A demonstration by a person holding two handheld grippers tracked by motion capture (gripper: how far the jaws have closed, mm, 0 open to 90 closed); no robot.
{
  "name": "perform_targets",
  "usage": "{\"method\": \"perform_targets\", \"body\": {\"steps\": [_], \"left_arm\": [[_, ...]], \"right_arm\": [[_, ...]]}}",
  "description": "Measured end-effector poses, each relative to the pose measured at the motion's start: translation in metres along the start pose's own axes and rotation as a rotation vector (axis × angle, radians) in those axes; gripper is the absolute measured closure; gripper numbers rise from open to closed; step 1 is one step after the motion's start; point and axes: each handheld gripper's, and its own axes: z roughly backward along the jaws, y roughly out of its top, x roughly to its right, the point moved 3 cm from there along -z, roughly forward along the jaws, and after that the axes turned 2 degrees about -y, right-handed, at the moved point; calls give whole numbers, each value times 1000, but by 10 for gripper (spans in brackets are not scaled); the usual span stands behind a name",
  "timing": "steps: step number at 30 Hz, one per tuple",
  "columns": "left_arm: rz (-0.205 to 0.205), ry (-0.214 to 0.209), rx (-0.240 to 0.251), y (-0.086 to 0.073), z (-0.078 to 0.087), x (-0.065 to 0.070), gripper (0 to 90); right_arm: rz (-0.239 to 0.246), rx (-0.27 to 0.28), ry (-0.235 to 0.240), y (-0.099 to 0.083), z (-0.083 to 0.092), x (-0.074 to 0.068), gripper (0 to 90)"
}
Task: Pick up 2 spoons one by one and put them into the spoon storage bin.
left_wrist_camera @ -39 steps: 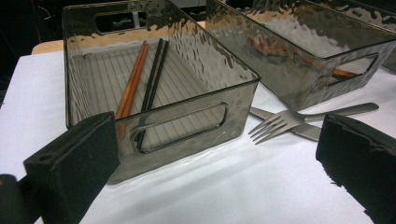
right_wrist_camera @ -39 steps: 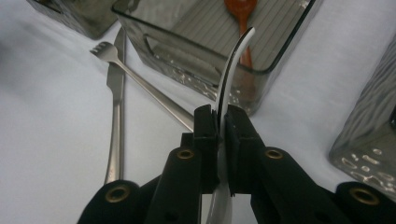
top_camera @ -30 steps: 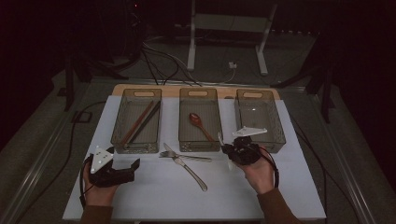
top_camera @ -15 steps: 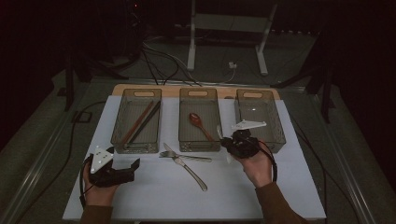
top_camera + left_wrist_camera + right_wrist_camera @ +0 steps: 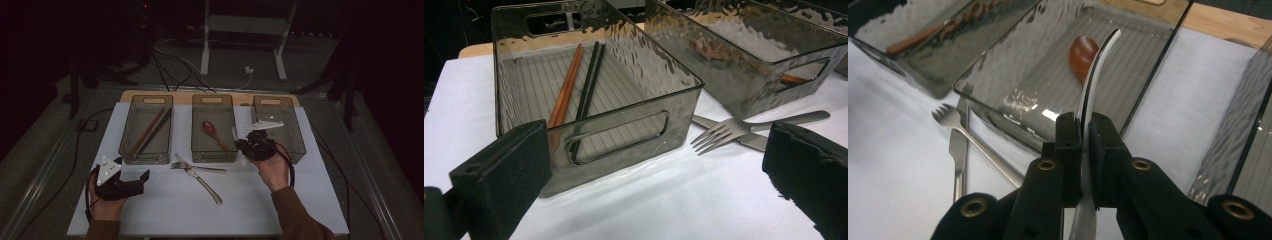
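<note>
Right tongs (image 5: 1083, 135) clenched on a thin white curved utensil (image 5: 1098, 75)

The utensil rises edge-on above the ribbed, smoky plastic middle bin (image 5: 998, 107), where a brown spoon (image 5: 1083, 52) lies. Left tongs (image 5: 649, 170) stand released, low over the white worktop (image 5: 165, 210), facing the chopstick bin (image 5: 624, 130) and metal fork (image 5: 724, 132).

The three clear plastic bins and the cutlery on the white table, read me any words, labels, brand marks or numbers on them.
None: no readable text on the three clear plastic bins, the metal forks, the red spoon, the chopsticks or the white utensil in the right gripper. Any stamp on the fork handles is too small to tell.
</note>
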Motion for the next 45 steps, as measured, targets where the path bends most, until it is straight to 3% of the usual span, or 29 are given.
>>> {"method": "perform_targets", "body": {"steps": [13,45], "left_arm": [[0,0,-2,0,0,0,6],[3,-3,0,0,-1,-1,6]], "right_arm": [[-21,17,4,7,-14,5,849],[-17,88,-30,31,-39,8,850]]}}
